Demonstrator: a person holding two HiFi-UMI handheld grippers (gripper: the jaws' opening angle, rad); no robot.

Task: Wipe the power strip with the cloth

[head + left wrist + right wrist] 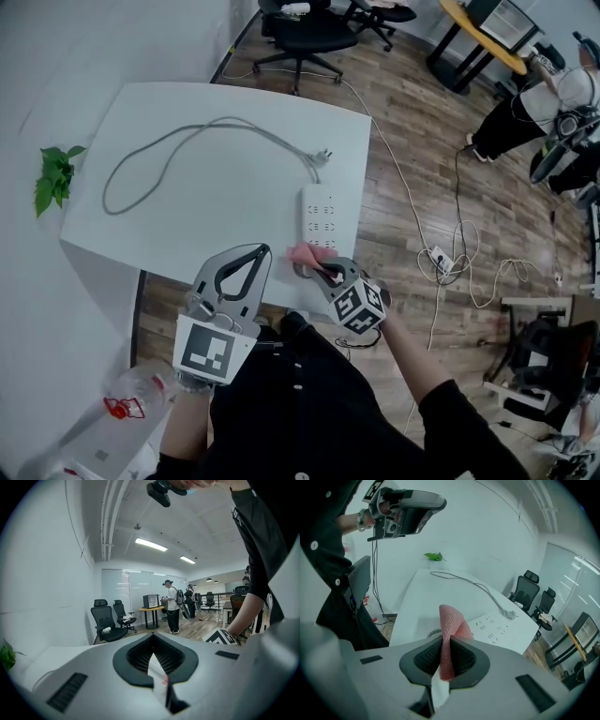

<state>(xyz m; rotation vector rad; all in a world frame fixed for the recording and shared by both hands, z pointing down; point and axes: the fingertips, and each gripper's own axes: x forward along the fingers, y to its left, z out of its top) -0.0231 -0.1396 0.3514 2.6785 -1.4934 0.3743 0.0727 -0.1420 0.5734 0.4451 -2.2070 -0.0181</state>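
Right gripper [317, 269] holds cloth [310, 253], hiding end of power strip [321, 212]

The person wears a black top [319, 412] with small white buttons [298, 362] in a row down the front. Its black sleeve [459, 422] stops near the elbow. A thin band [360, 521] goes round one wrist. The left tool [262, 250] and the right tool [319, 270] are both light grey and smooth, with dark ribbed pads on the inside. Each tool has a white cube with black square marks on it, the left cube [216, 349] and the right cube [358, 306].
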